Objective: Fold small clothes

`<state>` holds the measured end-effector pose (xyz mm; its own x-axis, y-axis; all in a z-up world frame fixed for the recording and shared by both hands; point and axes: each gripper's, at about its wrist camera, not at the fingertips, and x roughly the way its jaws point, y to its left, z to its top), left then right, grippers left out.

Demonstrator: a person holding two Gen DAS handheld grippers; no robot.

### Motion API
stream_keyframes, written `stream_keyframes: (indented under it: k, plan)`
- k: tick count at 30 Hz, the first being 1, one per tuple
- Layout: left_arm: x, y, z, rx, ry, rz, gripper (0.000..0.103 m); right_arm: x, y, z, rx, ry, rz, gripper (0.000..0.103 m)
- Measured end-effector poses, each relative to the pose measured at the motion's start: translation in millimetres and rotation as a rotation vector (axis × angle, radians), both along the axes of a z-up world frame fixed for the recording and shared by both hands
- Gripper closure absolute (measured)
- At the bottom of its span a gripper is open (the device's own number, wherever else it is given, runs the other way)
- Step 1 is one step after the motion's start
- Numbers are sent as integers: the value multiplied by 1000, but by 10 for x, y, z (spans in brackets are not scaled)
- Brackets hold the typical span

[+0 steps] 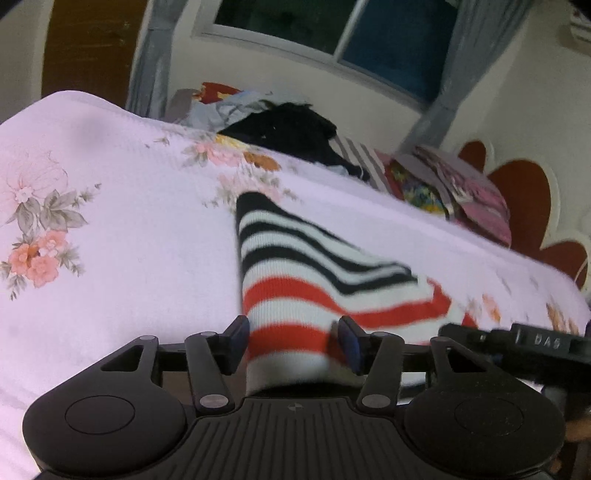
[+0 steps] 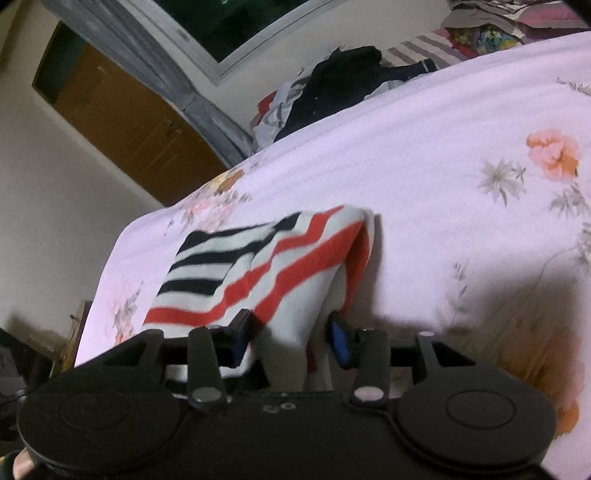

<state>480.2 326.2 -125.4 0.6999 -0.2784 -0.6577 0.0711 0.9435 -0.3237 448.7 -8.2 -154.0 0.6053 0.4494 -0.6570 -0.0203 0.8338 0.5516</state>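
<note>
Left gripper [image 1: 293, 341] half spread, striped garment [image 1: 295, 280] between the pads, touch unclear. Right gripper [image 2: 291, 338] likewise parted round a near fold of the same cloth, grip uncertain. Garment lying folded on the pink floral bedspread [image 1: 129, 258]. Far off, a dark clothes heap [image 1: 291, 134]; beyond it, window [image 1: 332, 29] and curtains [image 1: 465, 66]. Nothing blocking.

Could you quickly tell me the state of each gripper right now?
Left gripper: striped garment between jaws, grip cannot be told.
Right gripper: open, garment loose between jaws.
</note>
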Motion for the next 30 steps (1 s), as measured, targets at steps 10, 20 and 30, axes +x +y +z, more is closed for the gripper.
stream_keyframes:
  k: [10, 20, 30]
  plan:
    - [162, -54, -171, -11, 39, 34, 51, 299, 74, -21, -51, -20, -43, 58]
    - [194, -84, -312, 24, 38, 45, 32, 410, 159, -132, -278, -87, 12, 83]
    - [-345, -29, -44, 56, 1, -50, 31, -292, 63, 300, -207, -125, 39, 73]
